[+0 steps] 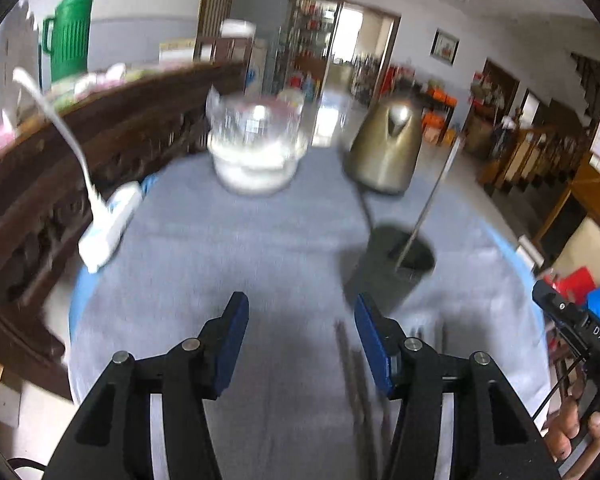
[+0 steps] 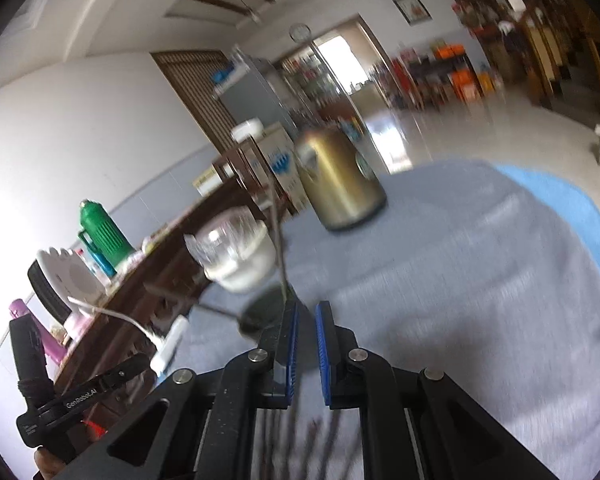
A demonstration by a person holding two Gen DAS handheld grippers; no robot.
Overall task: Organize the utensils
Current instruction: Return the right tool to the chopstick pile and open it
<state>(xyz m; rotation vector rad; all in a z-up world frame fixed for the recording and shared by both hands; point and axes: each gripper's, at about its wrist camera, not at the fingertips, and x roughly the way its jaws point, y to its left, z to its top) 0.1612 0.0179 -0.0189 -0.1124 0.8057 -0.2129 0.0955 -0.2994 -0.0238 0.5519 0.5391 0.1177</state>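
readable lettering: "das" on the right gripper (image 1: 580, 328) body, "genrobot.ai" on the left gripper's handle. left gripper (image 1: 300, 316) held low over the grey cloth (image 1: 220, 264), jaws wide apart, empty. right gripper (image 2: 306, 320) tilted, jaws nearly together with a narrow gap, nothing seen clamped. dark holder (image 1: 396, 264) in front of the kettle (image 1: 384, 148), one thin metal rod (image 1: 428, 200) leaning inside. blurred utensils (image 1: 356, 372) flat on cloth nearer than the holder.
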